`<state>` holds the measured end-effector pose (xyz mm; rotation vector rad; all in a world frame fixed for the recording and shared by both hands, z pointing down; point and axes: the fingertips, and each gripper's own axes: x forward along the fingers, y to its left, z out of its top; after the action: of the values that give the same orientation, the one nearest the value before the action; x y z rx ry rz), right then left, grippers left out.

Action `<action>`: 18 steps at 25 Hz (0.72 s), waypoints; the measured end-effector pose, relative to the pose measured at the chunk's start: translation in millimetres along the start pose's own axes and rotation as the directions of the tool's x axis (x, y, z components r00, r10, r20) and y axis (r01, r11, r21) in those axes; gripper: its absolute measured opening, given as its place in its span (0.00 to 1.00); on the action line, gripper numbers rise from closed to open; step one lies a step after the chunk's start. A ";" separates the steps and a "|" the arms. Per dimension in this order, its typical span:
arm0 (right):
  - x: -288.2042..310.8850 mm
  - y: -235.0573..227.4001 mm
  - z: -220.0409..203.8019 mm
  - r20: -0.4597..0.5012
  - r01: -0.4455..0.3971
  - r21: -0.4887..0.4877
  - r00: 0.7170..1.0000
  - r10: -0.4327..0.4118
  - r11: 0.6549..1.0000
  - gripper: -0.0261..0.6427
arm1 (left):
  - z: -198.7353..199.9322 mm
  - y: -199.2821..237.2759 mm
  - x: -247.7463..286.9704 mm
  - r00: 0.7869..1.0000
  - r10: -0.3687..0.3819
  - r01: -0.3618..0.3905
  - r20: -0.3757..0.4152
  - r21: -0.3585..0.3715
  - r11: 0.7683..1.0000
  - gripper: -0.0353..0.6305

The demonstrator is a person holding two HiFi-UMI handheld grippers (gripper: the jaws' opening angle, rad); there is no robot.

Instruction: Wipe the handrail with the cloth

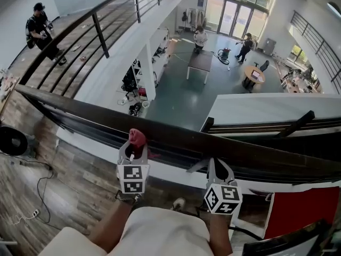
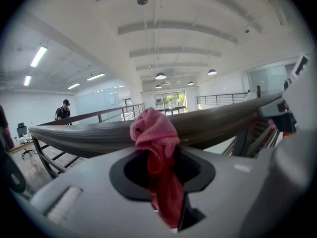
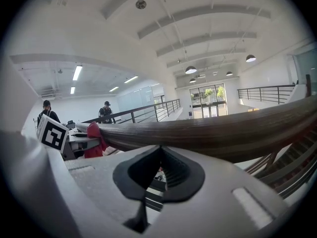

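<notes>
A dark wooden handrail [image 1: 176, 137] runs across the head view from the left edge down to the right. My left gripper [image 1: 133, 147] is shut on a pink-red cloth [image 1: 137, 137], and the bunched top of the cloth rests against the near side of the rail. In the left gripper view the cloth [image 2: 154, 133] hangs down between the closed jaws, with the handrail [image 2: 84, 135] right behind it. My right gripper [image 1: 218, 164] sits just under the rail further right, shut and empty. In the right gripper view its jaws meet, and the handrail [image 3: 223, 130] crosses close above them.
Beyond the rail is a drop to a lower floor with tables [image 1: 200, 62] and people. A person [image 1: 41, 32] stands on the walkway at the upper left. A red panel [image 1: 301, 209] is at the lower right. A black round object [image 1: 11, 141] and cables [image 1: 40, 188] lie on the wooden floor at the left.
</notes>
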<state>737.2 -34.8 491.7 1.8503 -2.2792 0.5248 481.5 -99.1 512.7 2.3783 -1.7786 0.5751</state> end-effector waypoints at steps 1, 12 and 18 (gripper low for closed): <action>-0.6 -0.2 -1.0 -0.001 -0.003 0.002 1.000 0.003 1.000 0.04 | 0.2 -2.3 0.2 1.000 0.000 0.000 -0.003 0.000 1.000 0.24; -2.0 -12.2 0.7 0.018 0.008 0.023 1.000 -0.008 1.000 0.05 | 3.1 -30.1 2.5 0.999 -0.037 0.037 -0.007 0.011 0.999 0.24; -2.0 -20.0 -0.7 0.017 0.014 0.034 1.000 -0.014 0.999 0.05 | 4.9 -42.9 3.2 0.999 -0.048 0.048 -0.013 0.012 0.999 0.24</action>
<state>756.9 -36.1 495.1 1.8918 -2.2804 0.5506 523.9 -90.5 515.0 2.4130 -1.7122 0.5958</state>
